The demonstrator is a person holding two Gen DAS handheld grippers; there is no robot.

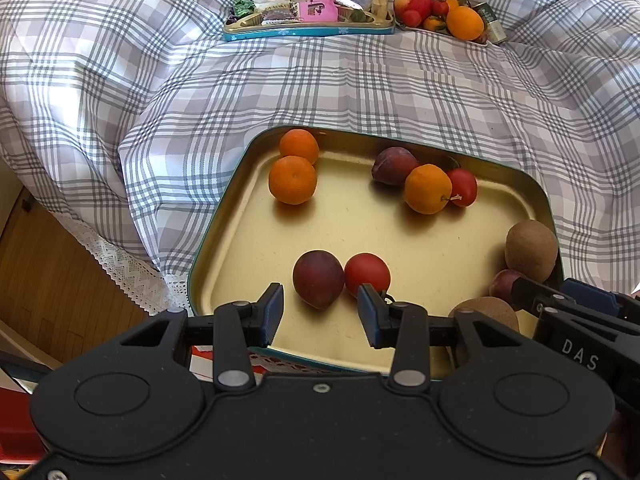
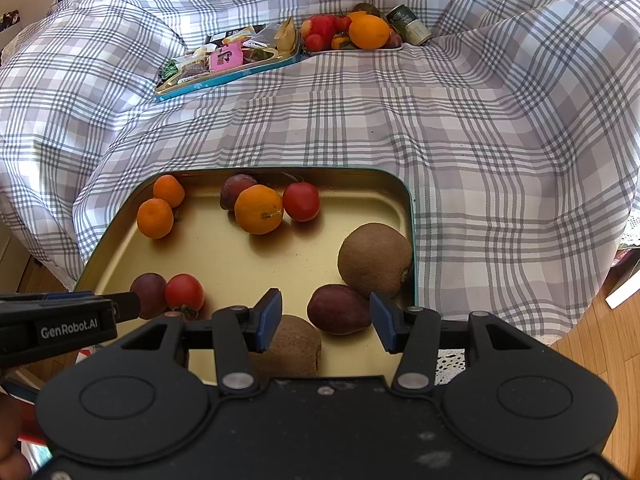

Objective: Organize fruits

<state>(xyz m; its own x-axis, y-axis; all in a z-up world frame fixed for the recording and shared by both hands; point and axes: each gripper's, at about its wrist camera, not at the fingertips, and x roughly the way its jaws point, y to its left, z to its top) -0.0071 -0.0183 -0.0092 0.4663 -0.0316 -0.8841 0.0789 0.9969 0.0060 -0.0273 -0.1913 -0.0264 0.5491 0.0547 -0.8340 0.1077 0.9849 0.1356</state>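
Here both claws hang over the near edge of the gold tray (image 1: 420, 264), jaws parted, neither gripping.

Left gripper (image 1: 320, 314): jaws partly open, pads apart with nothing pressed between them. In the left wrist view a dark plum (image 1: 318, 278) sits in the gap just beyond the tips; contact with either pad cannot be told. Just right of it, touching it, a red tomato (image 1: 367, 274) lies partly behind the right fingertip.

Right gripper (image 2: 325, 322): jaws partly open. A dark red plum (image 2: 338, 309) lies between and just ahead of the pads; a sliver of tray shows on each side, so no grip. Below the left pad a kiwi (image 2: 292, 346) lies partly hidden by the claw body. Just beyond the plum and to the right, a larger kiwi (image 2: 374, 259) rests against the tray's right wall.

Farther out from the claws: two mandarins (image 2: 155, 218) touching in the far left corner; an orange (image 2: 259, 209) against another plum (image 2: 236, 188), with a second tomato (image 2: 301, 201) just right.

Well beyond, on the plaid cloth (image 2: 440, 140), a tin of wrapped snacks (image 2: 224, 60) and a plate of mixed fruit (image 2: 352, 32) sit side by side.
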